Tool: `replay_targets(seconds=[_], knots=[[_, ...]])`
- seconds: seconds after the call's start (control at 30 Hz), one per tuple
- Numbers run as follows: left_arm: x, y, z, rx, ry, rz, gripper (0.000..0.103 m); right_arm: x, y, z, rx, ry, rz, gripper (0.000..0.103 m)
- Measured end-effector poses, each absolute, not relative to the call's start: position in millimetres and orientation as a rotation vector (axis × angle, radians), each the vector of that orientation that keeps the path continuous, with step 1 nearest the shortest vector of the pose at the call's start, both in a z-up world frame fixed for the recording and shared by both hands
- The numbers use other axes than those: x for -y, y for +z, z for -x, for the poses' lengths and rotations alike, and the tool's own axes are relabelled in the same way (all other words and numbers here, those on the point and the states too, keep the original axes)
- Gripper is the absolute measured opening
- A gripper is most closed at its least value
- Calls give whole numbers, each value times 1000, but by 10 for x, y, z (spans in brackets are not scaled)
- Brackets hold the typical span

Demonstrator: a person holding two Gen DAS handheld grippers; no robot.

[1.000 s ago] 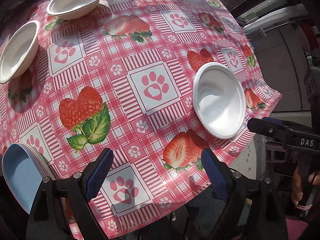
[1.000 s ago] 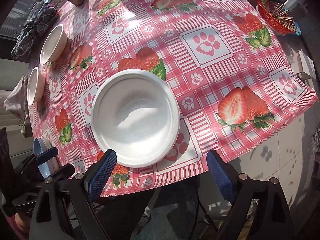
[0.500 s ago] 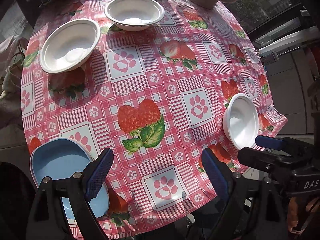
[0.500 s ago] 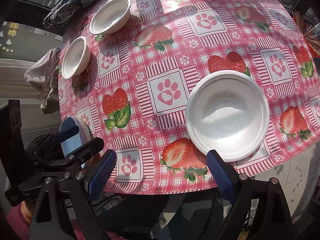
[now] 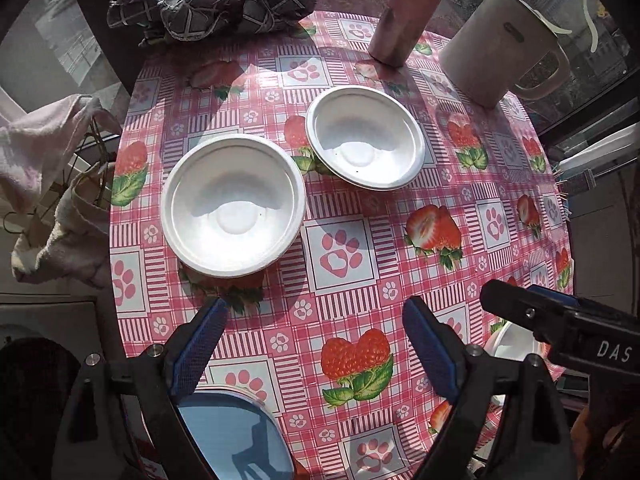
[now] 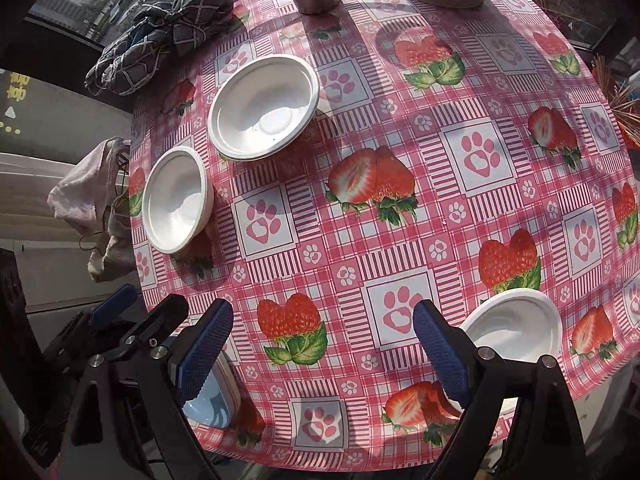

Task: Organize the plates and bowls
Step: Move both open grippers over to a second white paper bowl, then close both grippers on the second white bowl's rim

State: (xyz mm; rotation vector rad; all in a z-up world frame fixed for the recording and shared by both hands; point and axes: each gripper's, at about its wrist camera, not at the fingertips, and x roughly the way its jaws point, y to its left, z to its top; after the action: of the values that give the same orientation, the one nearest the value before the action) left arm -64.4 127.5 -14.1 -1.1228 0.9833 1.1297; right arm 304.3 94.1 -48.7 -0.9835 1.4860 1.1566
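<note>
Two white bowls sit on the strawberry tablecloth: a near-left bowl [image 5: 234,208] [image 6: 176,200] and a farther bowl [image 5: 364,142] [image 6: 264,108]. A third white bowl [image 6: 514,328] [image 5: 516,346] sits at the table's near right edge, partly behind my right gripper. A blue plate [image 5: 232,432] [image 6: 214,392] lies at the near left edge under my left gripper. My left gripper [image 5: 316,348] is open and empty above the table's front. My right gripper [image 6: 324,348] is open and empty; it also shows in the left wrist view [image 5: 560,324].
A white jug [image 5: 500,44] and a pink bottle [image 5: 404,20] stand at the back. A checked dark cloth [image 5: 212,0] lies at the back left. A pale cloth bag [image 5: 60,184] hangs off the table's left edge.
Both grippers have swung left and tilted up, so the two far bowls now fill the views. The right-hand bowl has slid to the lower right. Both grippers stay open.
</note>
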Motion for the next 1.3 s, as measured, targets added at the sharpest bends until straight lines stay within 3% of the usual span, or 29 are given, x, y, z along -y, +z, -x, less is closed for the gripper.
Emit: replay_targets(seconds=[0.7,0.87,0.93,1.0,1.03,1.07,1.13,1.2,1.27,1.3], knots=[[-2854,-856,167,-1192,1226,934,91,-2158,-1526,-3575,-1502,993,895,92],[-3028,-1070,60,-1265,1197,893,83,-2273,-1737,-3564,-1521,999,912,92],[-3067,-1166,17,-1298,1170,892,72,-2308,-1771,-3513,-1505,1020,933,86],[-3101,-1262,0,-1325,1151,919,61,-2338,-1798,-3439,-1495,1048,963,71],[-3115,-1302,-2,-1328,1141,939,53,-2348,-1808,-3406,-1486,1056,980,71],[-3122,-1318,2,-1310,1125,962,51,-2358,-1807,-3376,-1474,1067,988,70],[-3132,-1318,-16,-1273,1095,984,42,-2382,-1803,-3328,-1458,1097,994,56],[-3129,-1317,-68,-1277,1076,967,40,-2416,-1812,-3291,-1485,1149,983,29],[-3123,-1323,-95,-1286,1063,967,40,-2469,-1871,-3226,-1546,1183,981,13],[-3115,-1326,-96,-1285,1059,976,40,-2476,-1883,-3212,-1558,1186,976,12]])
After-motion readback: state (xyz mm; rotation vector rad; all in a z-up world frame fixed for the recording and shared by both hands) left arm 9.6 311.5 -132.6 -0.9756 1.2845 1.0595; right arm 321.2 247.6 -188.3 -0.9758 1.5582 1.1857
